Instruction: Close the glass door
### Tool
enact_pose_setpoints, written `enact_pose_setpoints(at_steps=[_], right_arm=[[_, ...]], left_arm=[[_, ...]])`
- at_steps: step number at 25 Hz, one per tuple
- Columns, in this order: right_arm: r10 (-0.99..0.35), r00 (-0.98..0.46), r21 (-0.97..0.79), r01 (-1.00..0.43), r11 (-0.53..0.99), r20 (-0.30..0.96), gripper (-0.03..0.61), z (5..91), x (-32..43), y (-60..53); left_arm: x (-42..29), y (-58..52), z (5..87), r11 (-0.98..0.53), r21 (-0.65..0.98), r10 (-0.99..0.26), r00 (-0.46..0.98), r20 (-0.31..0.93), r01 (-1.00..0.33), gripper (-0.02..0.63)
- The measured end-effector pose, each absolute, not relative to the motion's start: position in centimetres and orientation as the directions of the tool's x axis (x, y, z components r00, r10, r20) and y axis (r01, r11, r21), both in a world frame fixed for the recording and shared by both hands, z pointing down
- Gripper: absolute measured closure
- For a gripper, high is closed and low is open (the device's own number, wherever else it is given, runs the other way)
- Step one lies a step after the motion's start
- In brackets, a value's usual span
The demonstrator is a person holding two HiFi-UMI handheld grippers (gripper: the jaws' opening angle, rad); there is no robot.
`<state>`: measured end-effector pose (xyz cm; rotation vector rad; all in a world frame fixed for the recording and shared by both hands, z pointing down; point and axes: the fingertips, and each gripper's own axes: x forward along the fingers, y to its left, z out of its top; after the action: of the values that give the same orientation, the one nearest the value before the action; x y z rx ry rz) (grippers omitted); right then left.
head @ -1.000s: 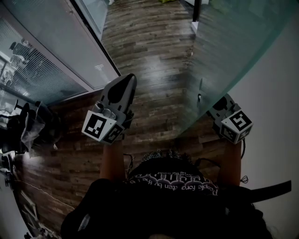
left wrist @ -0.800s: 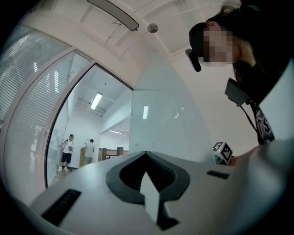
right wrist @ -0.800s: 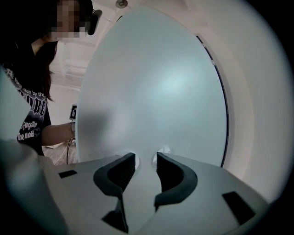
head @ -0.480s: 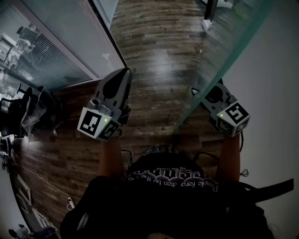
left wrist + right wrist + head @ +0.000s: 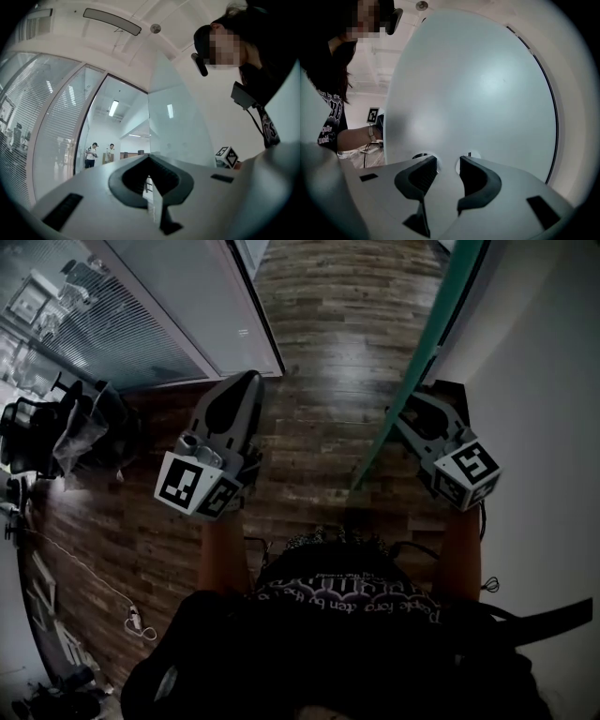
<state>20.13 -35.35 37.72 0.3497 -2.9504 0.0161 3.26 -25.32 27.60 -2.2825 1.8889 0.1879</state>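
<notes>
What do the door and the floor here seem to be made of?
Door: glass, apparently frosted. Its face looks milky and pale in the right gripper view, while its edge shows green from above. Floor: brown wood-look planks with a slight sheen. Grain and staggered joints show, though I can't tell real wood from laminate.

— Clothing?
— One black T-shirt (image 5: 347, 601), short sleeves, white lettering across the chest, lower centre of the head view.
— Handheld units?
— Left gripper (image 5: 150, 163) and right gripper (image 5: 447, 165): pale grey shells, dark ribbed pads. Left marker cube (image 5: 192, 486) and right marker cube (image 5: 469, 474): white, with black squares.
— Cabling?
— Thin dark cable (image 5: 488, 585), lower right.
</notes>
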Motion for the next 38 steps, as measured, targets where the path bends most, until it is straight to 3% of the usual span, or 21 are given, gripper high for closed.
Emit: enact_pose_setpoints(at_steps=[25, 38], right_arm=[[-0.224, -0.968, -0.019, -0.227, 0.974, 0.116, 0.437, 37.4, 8.5, -37.2], [-0.313, -0.937, -0.017, -0.320, 0.947, 0.153, 0.440, 37.3, 1.5, -39.4]], left_arm=[[-4.5, -19.1, 29.1, 0.066, -0.036, -0.983, -0.059, -0.174, -0.997, 0.612], [-12.5, -22.2, 27.1, 0.037, -0.038, -0.976, -0.028, -0.214, -0.999, 0.612]])
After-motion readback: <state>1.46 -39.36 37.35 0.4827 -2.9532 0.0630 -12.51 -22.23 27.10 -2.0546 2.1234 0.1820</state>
